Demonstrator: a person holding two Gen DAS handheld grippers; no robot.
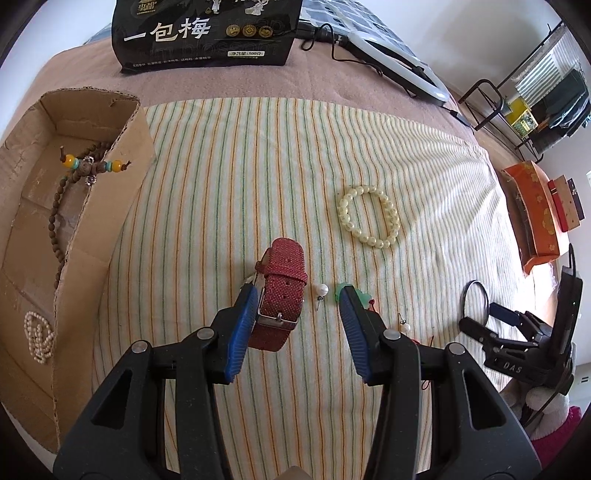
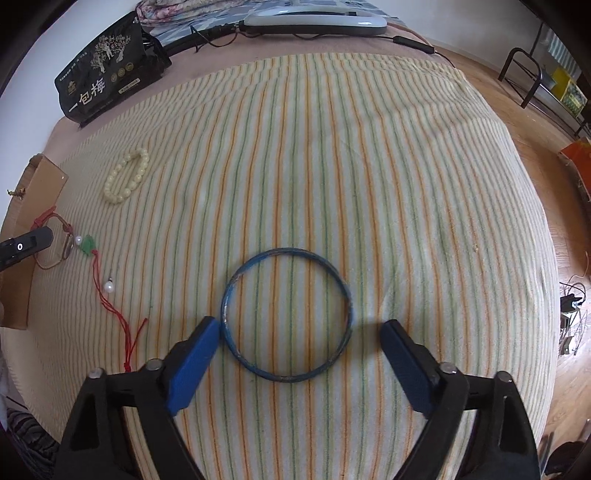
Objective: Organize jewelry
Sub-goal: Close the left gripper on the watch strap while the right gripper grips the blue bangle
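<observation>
Done: I see two bead strings in cardboard box (image 1: 33,236) | left: watch (image 1: 282,295), bracelet (image 1: 369,216), bangle (image 2: 286,315) on bed | left tongs (image 1: 297,306) half-open beside watch, unclamped | right tongs (image 2: 295,332) wide, straddling bangle, gripping nothing.

A bedroom in a home. The work surface is a bed covered by a pinkish-brown blanket (image 1: 332,85), with a striped green, orange and cream towel (image 2: 369,184) spread over it. A black snack bag printed with Chinese characters (image 1: 207,33) and a white ring light with its cable (image 1: 402,62) lie at the far edge. Beyond the bed are wooden flooring (image 2: 532,122), a black metal shelf rack (image 1: 517,107) and white walls.
</observation>
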